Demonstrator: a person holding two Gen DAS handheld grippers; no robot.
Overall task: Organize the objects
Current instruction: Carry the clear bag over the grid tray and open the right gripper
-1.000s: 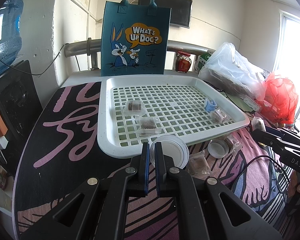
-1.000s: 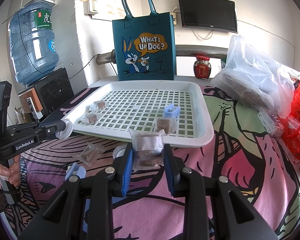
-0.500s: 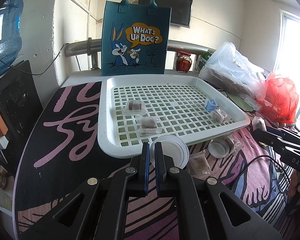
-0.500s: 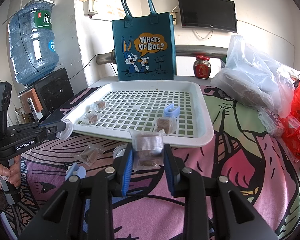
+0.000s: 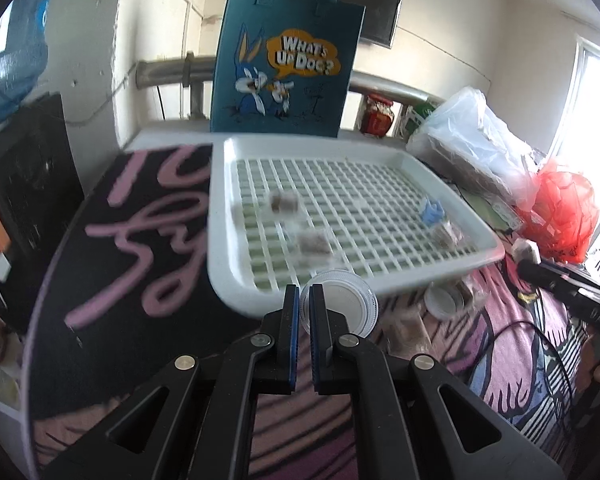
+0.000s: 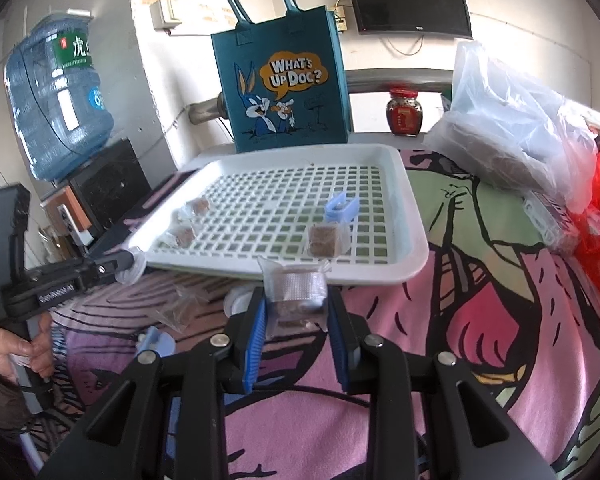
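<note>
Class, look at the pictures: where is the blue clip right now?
In the right wrist view the blue clip lies in the white tray, right of centre, just behind a wrapped brown cube.

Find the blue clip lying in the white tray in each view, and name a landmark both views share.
Left wrist view: the blue clip lies right of centre, near the right rim of the white tray.
Right wrist view: the clip lies near mid-picture, right side of the tray, behind a brown wrapped cube.
Shared landmark: the blue cartoon bag behind the tray.

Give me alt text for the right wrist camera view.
The right gripper clamps a clear-wrapped brown snack packet just in front of a white slotted tray holding three similar packets and a blue clip.
</note>
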